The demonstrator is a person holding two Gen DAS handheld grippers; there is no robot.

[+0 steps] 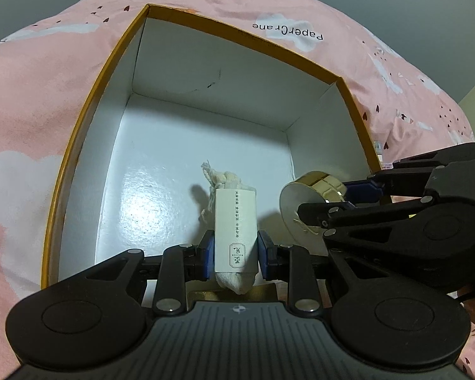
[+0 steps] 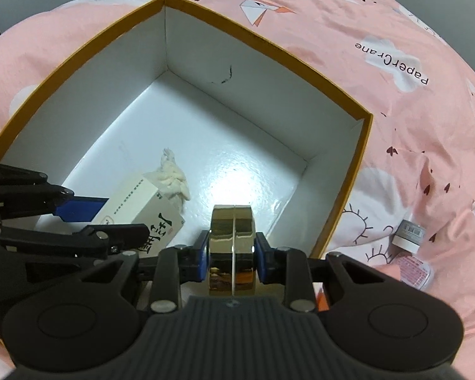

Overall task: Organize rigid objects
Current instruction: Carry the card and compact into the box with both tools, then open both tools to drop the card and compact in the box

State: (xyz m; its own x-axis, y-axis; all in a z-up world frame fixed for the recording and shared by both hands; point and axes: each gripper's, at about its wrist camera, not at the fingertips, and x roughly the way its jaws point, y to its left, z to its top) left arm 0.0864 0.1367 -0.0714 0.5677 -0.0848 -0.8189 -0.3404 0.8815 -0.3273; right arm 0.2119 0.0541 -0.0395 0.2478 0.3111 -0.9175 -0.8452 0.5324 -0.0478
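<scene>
The pouch (image 1: 236,247), a cream cloth bag with a knotted drawstring top and a white printed paper sleeve around it, is clamped between the blue pads of the left tool (image 1: 236,258); it is held over the near part of the box (image 1: 95,91), close above or on the white floor; contact cannot be told. In the right wrist view the pouch (image 2: 142,202) appears at lower left with its knotted end pointing toward the box centre, and the left tool (image 2: 88,221) grips it from the left. The tin (image 2: 232,247), a round gold case with a seam around its edge, is clamped on its two flat faces by the right tool (image 2: 232,255), standing on edge. In the left wrist view the tin (image 1: 313,196) sits just right of the pouch, near the right wall of the box, with the right tool (image 1: 335,198) reaching in from the right. The box (image 2: 361,164) is square, open-topped, white inside with an orange rim, and a dark scuff marks its far wall. The box rests on a bed with a pink cover (image 2: 427,126) printed with clouds, hearts and the words "PaperCrane". A small jar (image 2: 410,232) with a grey lid lies on the cover right of the box, beside a clear pink-patterned packet (image 2: 416,269).
</scene>
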